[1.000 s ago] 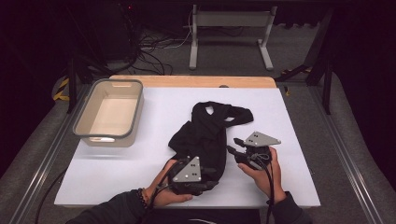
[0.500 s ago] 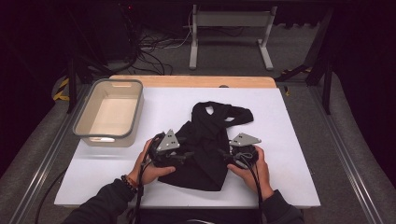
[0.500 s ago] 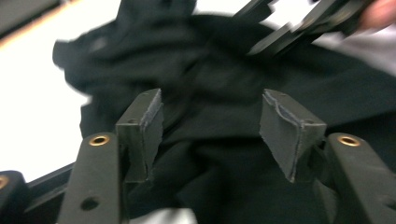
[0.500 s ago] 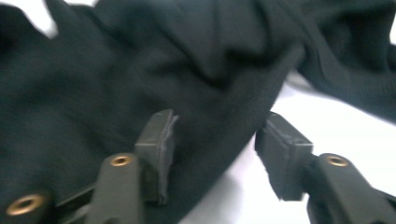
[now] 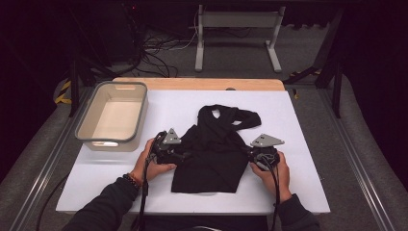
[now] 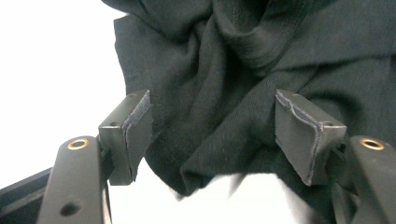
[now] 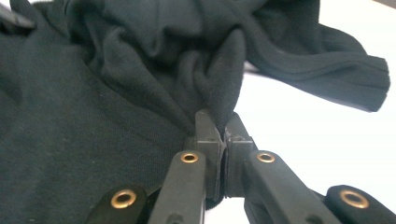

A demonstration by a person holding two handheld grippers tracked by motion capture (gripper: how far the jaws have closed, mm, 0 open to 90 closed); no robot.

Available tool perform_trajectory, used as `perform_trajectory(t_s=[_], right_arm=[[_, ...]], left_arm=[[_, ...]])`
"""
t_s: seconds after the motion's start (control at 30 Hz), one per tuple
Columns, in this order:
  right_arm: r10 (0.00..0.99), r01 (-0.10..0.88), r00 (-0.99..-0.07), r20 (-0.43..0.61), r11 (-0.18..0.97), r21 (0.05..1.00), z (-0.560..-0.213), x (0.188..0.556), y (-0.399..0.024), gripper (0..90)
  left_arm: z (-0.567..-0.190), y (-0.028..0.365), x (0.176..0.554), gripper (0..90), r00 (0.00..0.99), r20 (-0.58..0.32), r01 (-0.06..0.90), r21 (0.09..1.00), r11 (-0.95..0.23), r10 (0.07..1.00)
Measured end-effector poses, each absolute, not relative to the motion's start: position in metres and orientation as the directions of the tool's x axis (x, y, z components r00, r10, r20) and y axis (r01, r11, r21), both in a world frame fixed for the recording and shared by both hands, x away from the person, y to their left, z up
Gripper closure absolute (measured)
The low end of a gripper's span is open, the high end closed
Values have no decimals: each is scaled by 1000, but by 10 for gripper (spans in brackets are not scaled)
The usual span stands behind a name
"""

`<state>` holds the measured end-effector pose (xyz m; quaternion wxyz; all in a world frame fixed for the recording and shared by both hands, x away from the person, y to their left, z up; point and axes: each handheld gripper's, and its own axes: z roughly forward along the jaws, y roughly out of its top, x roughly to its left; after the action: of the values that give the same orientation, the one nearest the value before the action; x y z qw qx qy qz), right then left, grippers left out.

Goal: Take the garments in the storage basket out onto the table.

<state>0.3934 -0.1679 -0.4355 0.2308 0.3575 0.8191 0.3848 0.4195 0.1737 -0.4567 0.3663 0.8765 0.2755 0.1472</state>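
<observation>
A black garment [image 5: 211, 154] lies crumpled on the white table top [image 5: 308, 159], its straps toward the far side. My left gripper [image 5: 185, 155] sits at the garment's left edge. In the left gripper view its jaws [image 6: 212, 135] stand apart with a fold of black cloth [image 6: 219, 93] between them, and the pads are not pressing. These jaws have just been opening. My right gripper [image 5: 245, 151] is at the garment's right edge. The right gripper view shows it [image 7: 223, 126] shut on a pinched ridge of the black cloth [image 7: 219, 74].
A grey plastic bin [image 5: 82, 126] stands at the table's left, a little beyond my left hand. A wooden strip [image 5: 202, 84] runs along the table's far edge. Cables and a metal stand [image 5: 235, 29] are on the floor behind.
My left gripper moved from the garment's near hem to its left edge and its jaws widened. The right gripper closed on the cloth at the right edge. The garment's lower part now lies flatter.
</observation>
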Motion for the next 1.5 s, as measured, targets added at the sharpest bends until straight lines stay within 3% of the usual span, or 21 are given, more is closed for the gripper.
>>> perform_trajectory(t_s=[0.07,0.3,0.43,0.5,0.63,0.7,0.87,1.07,1.13,1.2,1.27,1.3,1.37,1.5], right_arm=[[771,406,-630,-88,424,810,-430,391,-174,874],[789,443,-612,-54,399,803,-432,390,-186,873],[794,460,-605,-60,410,788,-438,396,-187,872],[795,462,-603,-67,417,783,-439,397,-186,864],[815,456,-564,-136,444,771,-444,400,-183,550],[807,420,-578,-125,425,802,-438,399,-181,473],[785,349,-604,-140,418,838,-422,407,-164,420],[729,336,-664,-167,490,805,-422,440,-126,365],[726,342,-668,-165,495,799,-424,446,-122,368],[683,359,-715,-151,544,759,-433,459,-110,464],[648,355,-744,-164,591,724,-439,463,-104,681],[648,355,-744,-164,591,724,-439,463,-104,681],[650,359,-740,-172,599,716,-440,466,-104,837],[689,354,-693,-213,583,731,-435,470,-113,854]], left_arm=[[-457,174,420,352,810,33,384,724,-572,586],[-459,174,418,581,838,-44,399,730,-555,544],[-458,172,415,789,851,-51,390,728,-564,523],[-456,169,411,816,864,-28,366,722,-588,503],[-450,172,396,840,895,-68,354,710,-609,441],[-441,174,373,842,913,26,278,692,-666,408],[-438,190,347,844,913,32,274,691,-669,407],[-442,202,331,844,910,61,270,666,-695,411],[-442,204,328,843,906,72,266,668,-695,417],[-443,207,329,843,901,72,270,678,-683,427],[-446,207,330,841,895,77,275,680,-679,439],[-446,207,330,840,895,77,275,680,-679,439],[-451,205,333,838,894,91,269,675,-687,439],[-453,205,338,835,896,75,275,682,-678,438]])
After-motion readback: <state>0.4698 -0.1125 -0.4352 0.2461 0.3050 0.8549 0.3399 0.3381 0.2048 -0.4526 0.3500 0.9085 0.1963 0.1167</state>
